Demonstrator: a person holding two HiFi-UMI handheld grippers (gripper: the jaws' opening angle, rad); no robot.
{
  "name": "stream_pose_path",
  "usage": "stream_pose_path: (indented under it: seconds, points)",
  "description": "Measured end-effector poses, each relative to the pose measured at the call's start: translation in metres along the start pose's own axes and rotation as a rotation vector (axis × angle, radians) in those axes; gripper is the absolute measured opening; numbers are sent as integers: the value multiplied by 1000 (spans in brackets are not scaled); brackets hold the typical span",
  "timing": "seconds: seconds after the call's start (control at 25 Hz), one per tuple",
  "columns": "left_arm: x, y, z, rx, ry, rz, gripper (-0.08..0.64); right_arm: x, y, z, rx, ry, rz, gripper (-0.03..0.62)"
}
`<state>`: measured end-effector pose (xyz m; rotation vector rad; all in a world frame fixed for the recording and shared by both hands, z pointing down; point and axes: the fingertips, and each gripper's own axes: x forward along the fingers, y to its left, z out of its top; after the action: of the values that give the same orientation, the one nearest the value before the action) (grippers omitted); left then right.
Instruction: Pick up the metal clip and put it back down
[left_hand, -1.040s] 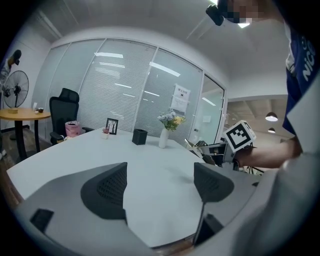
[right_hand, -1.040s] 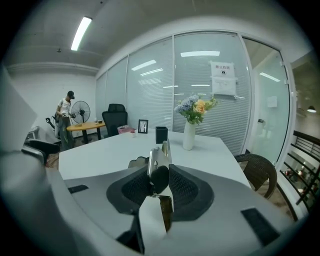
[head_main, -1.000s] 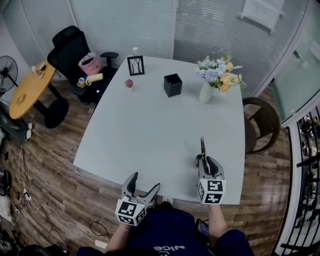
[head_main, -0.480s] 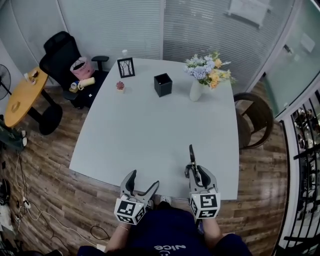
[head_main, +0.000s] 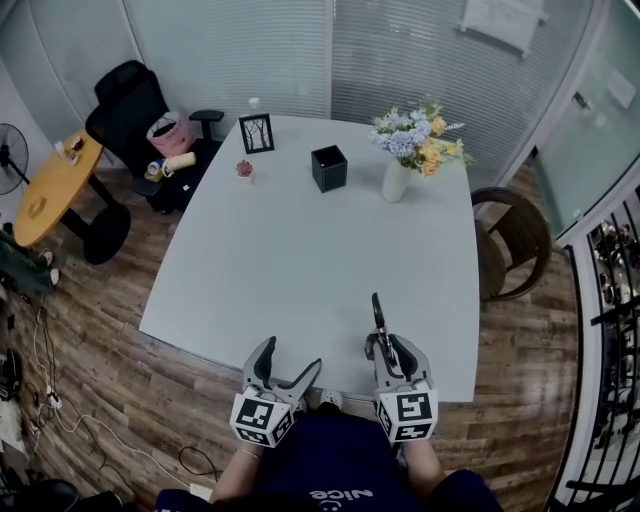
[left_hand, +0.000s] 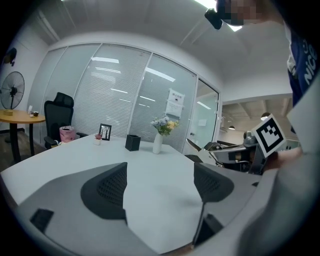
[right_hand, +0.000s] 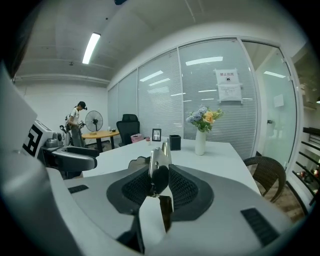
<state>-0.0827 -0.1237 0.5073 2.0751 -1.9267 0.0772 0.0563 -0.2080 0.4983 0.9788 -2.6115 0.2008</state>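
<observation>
My right gripper (head_main: 384, 345) (right_hand: 160, 186) is shut on the metal clip (head_main: 378, 318) (right_hand: 158, 167), a slim silver and black clip that sticks out forward from between the pads. It hangs above the near edge of the white table (head_main: 300, 260). My left gripper (head_main: 283, 366) (left_hand: 160, 187) stands open beside it at the table's near edge, with nothing between its fingers. In the left gripper view the right gripper (left_hand: 235, 152) shows at the right with the clip pointing left.
At the table's far end stand a black box (head_main: 329, 168), a vase of flowers (head_main: 397, 176), a small picture frame (head_main: 256, 132) and a tiny pot plant (head_main: 243, 171). A wicker chair (head_main: 505, 245) sits at the right, a black office chair (head_main: 135, 105) and a round wooden table (head_main: 50, 190) at the left.
My right gripper has drawn back toward the near table edge with the clip still in it. The left gripper has hardly moved.
</observation>
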Motion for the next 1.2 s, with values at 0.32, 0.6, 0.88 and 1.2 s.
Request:
stream_pose_path:
  seconds: [0.32, 0.6, 0.88, 1.2]
  points:
    - [-16, 13, -11, -18, 11, 78, 407, 24, 29, 9, -109, -13, 123, 110]
    - [-27, 39, -7, -34, -2, 121, 407, 52, 68, 37, -216, -36, 199, 110]
    - [-32, 81, 7, -27, -17, 138, 407, 102, 98, 56, -292, -12, 219, 110]
    - [-38, 132, 18, -34, -24, 155, 407, 172, 132, 67, -438, 28, 222, 110]
